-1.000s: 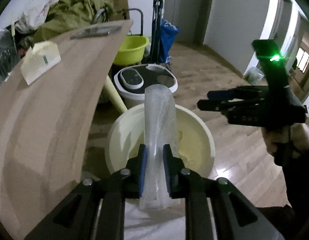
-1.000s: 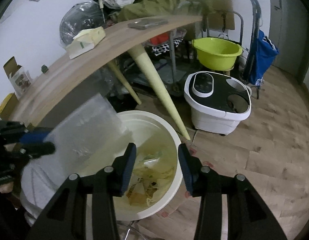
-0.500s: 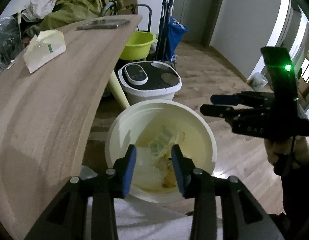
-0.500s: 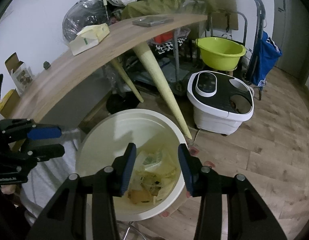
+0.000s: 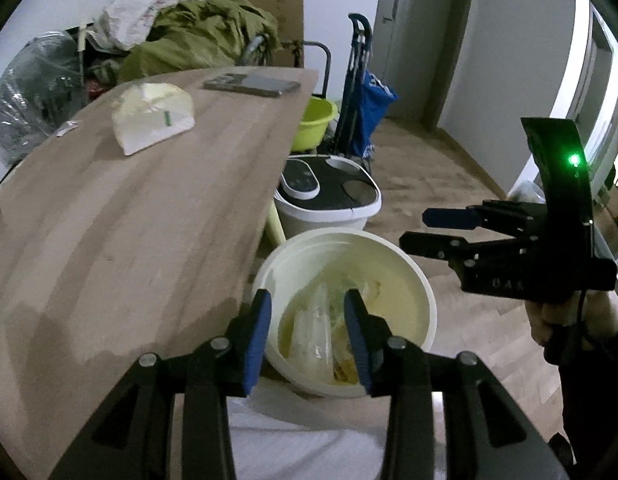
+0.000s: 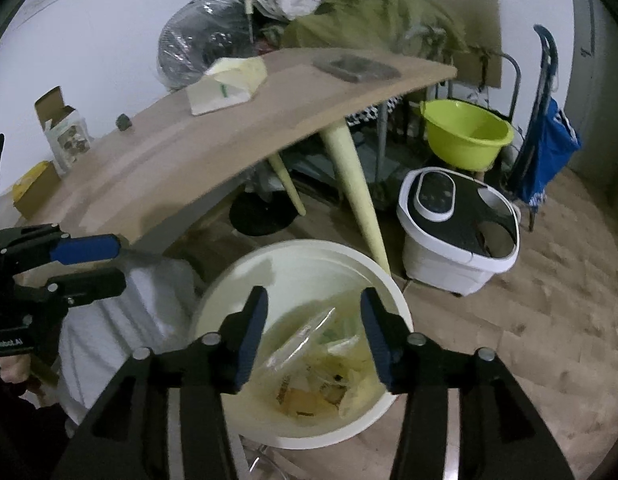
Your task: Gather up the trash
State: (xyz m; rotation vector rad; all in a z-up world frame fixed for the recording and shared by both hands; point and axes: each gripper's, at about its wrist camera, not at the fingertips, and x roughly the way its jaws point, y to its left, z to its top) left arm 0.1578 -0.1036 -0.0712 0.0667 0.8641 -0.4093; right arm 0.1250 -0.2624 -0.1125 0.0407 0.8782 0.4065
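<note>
Both grippers are hovering above a cream trash bin. The left gripper is standing spread and empty, its jaws having just opened; the right gripper is widening too, nothing between its pads. A clear plastic cup is lying among wrappers inside the bin, beside the wooden worktop.

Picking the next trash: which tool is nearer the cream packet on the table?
Left. Left tool hangs by the table edge, nearer the cream packet; right tool is over the bin, farther out.
</note>
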